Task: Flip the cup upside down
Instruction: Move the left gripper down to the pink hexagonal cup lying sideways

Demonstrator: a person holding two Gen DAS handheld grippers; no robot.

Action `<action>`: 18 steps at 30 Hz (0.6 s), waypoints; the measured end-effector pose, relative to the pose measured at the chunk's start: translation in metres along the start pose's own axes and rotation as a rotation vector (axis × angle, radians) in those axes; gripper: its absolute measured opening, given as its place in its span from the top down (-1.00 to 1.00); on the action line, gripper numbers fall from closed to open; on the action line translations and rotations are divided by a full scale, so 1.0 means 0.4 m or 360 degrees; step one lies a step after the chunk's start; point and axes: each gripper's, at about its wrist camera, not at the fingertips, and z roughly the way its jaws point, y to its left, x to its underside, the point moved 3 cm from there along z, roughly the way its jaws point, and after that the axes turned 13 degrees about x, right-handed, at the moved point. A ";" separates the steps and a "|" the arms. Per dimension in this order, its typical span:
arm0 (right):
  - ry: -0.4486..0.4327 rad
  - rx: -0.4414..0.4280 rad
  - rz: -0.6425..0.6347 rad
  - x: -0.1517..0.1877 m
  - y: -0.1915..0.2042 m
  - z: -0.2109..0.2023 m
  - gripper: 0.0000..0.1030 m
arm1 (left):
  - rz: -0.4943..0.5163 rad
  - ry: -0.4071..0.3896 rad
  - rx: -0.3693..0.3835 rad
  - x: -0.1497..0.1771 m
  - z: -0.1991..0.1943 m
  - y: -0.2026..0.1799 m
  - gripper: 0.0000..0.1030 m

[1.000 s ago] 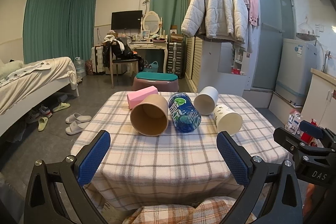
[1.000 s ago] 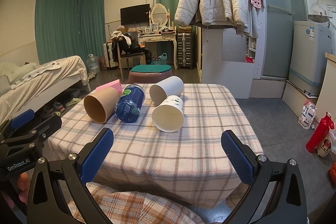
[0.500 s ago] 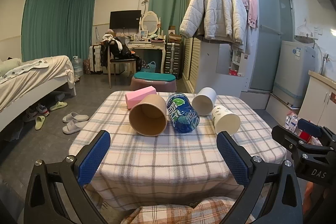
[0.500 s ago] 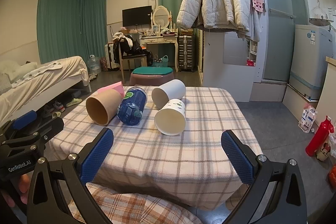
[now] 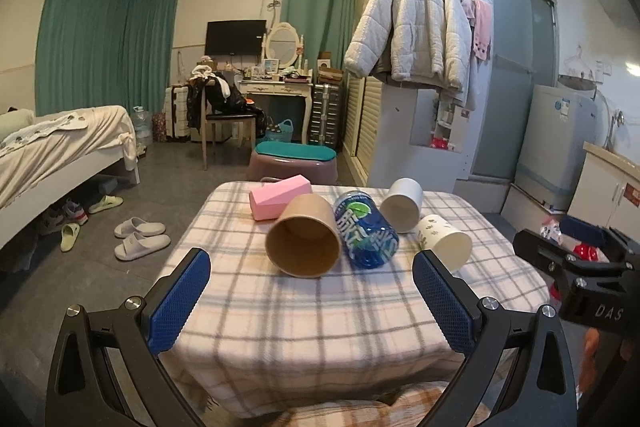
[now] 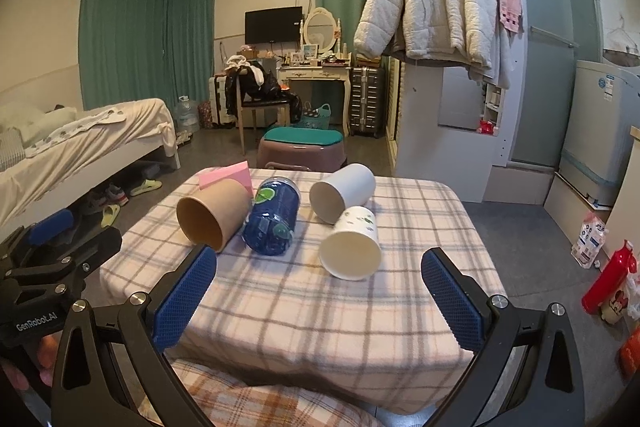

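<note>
Nothing is gripped yet: the left hand-held gripper (image 5: 311, 293) hangs spread wide at the bottom of its frame, short of the counter (image 5: 280, 323), with nothing between its fingers. Left to right across the middle of that frame lie a pink box (image 5: 279, 202), a brown cup (image 5: 305, 241), a blue can (image 5: 366, 231), a plain white cup (image 5: 402, 203) and a printed white cup (image 5: 445, 239). All the cups are on their sides, long axes roughly level, mouths toward the near edge; which one is meant I cannot tell. The brown cup looks to be touching the can, so fingers closing round it could nudge the can into a roll. These look like light paper cups, so I'd guess a hard pinch could crush a wall, or a glancing touch send one rolling off the cloth. At the bottom of the other frame the right hand-held gripper (image 6: 319, 289) is spread too, empty, the printed cup's mouth just above it.
</note>
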 end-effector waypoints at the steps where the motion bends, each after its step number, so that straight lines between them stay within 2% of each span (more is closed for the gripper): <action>1: 0.0000 0.0001 -0.0006 -0.008 0.008 0.005 -1.00 | 0.0013 0.0014 0.0024 -0.008 0.006 0.012 -1.00; 9: 0.0045 -0.0021 -0.0032 -0.078 0.083 0.098 -1.00 | 0.0162 0.0121 0.0067 -0.085 0.088 0.124 -1.00; 15: 0.0113 -0.0041 -0.0070 -0.130 0.125 0.197 -1.00 | 0.0433 0.0198 0.0019 -0.160 0.204 0.223 -1.00; 18: 0.0138 -0.0046 -0.0047 -0.171 0.138 0.260 -1.00 | 0.0555 0.0245 0.0064 -0.182 0.275 0.258 -1.00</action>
